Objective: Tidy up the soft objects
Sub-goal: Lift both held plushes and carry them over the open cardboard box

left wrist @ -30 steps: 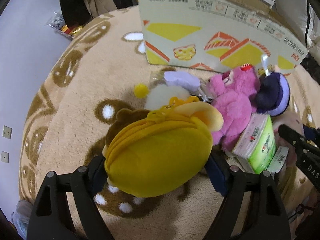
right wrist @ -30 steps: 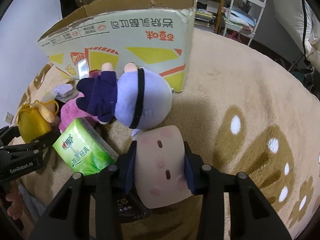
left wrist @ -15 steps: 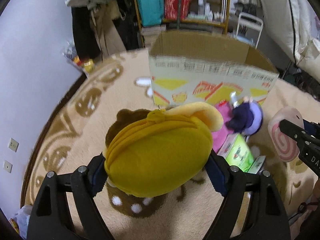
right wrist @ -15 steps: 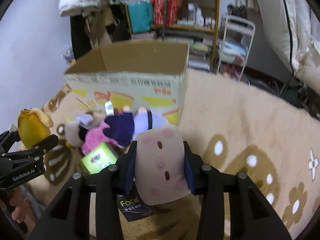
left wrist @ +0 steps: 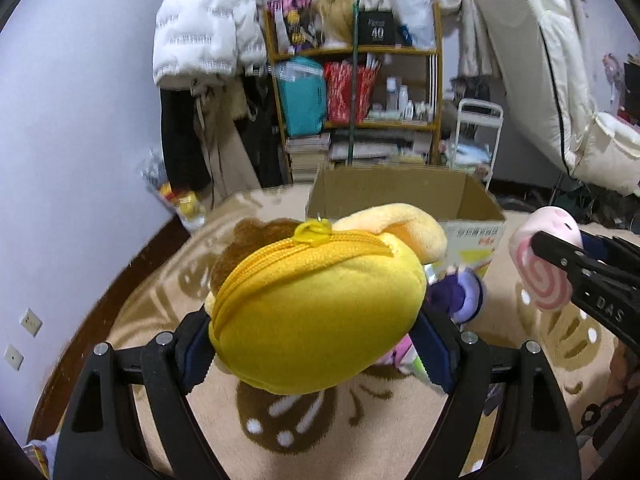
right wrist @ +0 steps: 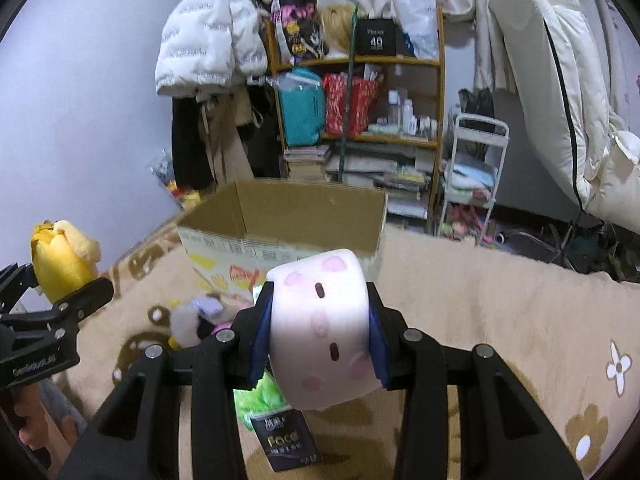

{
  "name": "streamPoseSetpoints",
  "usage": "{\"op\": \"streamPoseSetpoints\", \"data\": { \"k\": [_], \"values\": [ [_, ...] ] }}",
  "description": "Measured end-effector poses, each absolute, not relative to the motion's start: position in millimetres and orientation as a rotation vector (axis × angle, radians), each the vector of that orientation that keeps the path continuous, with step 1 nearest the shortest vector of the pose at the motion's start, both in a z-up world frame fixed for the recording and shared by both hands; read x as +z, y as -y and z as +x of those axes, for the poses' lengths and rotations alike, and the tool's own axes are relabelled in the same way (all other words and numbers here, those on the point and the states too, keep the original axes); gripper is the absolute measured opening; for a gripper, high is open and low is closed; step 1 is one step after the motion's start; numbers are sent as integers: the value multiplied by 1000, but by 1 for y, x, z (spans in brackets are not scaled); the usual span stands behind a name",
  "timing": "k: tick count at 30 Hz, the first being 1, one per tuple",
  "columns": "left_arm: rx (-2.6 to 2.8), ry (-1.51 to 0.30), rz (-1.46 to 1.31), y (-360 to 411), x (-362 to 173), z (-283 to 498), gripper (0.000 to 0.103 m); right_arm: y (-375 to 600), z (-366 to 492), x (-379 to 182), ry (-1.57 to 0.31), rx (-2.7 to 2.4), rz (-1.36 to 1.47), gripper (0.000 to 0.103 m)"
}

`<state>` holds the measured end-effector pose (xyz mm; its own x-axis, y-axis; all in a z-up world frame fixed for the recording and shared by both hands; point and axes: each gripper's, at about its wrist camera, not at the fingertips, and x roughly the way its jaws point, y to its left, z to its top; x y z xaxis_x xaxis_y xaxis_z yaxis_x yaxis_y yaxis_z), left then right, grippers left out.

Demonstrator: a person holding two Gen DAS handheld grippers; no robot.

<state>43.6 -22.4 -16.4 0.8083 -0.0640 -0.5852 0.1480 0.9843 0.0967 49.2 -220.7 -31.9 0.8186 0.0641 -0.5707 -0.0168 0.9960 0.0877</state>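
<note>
There were 2 grippers, left (left wrist: pixel 316 356) and right (right wrist: pixel 320 340), each clamping 1 plush: 1 yellow zip plush (left wrist: pixel 316 312) and 1 pink roll plush (right wrist: pixel 320 332). 1 cardboard box (right wrist: pixel 280 216) stood open. 1 green tissue pack (right wrist: pixel 256 396) lay below.

We are looking at a lived-in bedroom: a cluttered shelf (right wrist: pixel 360 100) is standing at upper centre, a jacket (right wrist: pixel 204 36) hanging upper left, bedding (right wrist: pixel 560 80) leaning right, a plush rug (right wrist: pixel 500 300) covering the floor.
</note>
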Motion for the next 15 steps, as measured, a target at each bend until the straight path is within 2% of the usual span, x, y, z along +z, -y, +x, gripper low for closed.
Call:
{"op": "streamPoseSetpoints", "data": {
  "k": [6, 15],
  "values": [
    [-73, -531, 181, 28, 1, 40, 84, 220, 58, -14, -542, 48, 56, 44],
    [-97, -450, 153, 33, 27, 76, 83, 223, 83, 3, -484, 65, 25, 44]
  ]
}}
